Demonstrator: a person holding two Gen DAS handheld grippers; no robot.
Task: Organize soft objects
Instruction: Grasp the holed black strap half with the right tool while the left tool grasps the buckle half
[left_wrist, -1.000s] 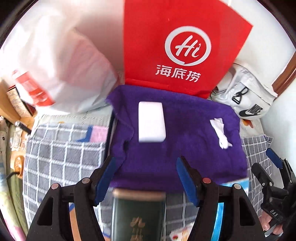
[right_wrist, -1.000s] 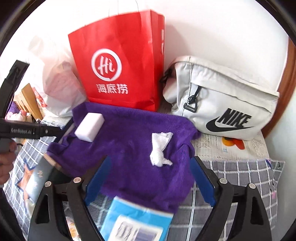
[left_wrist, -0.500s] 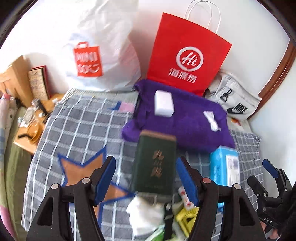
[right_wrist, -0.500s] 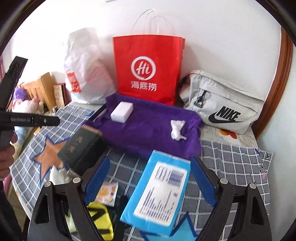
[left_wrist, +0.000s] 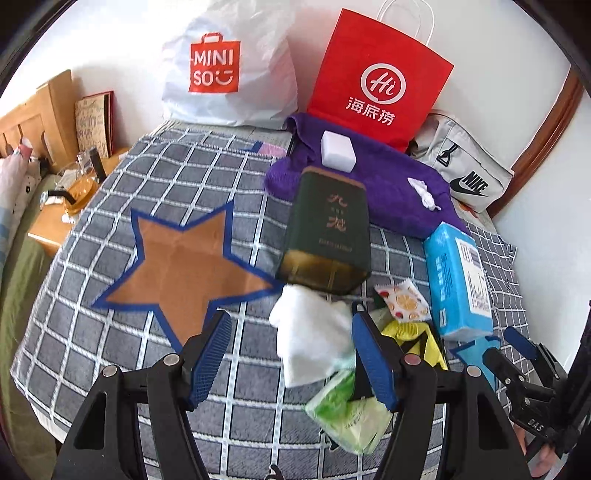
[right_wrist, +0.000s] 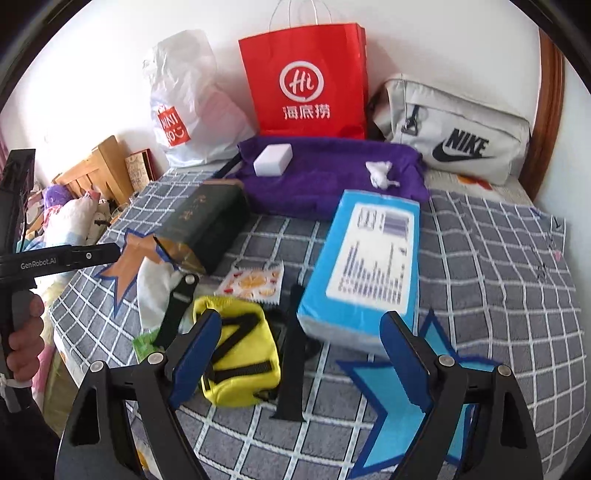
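On the checked bedspread, my left gripper hovers open over a white cloth and a green wipes pack, pressing on neither. My right gripper is closing its wide jaws above a yellow pouch and the near end of a blue tissue pack; the pads touch nothing. Farther back lies a purple towel bearing a white sponge block and a crumpled tissue. A dark green tin lies in front of the towel.
A red paper bag, a white Miniso bag and a grey Nike bag line the wall. A fruit-print sachet lies mid-bed. An orange star and a blue star mark the spread. Wooden furniture stands at the left.
Both grippers have pulled back from the purple towel toward the near side of the bed. The tin, cloth, pouch and tissue pack have come into view under them.
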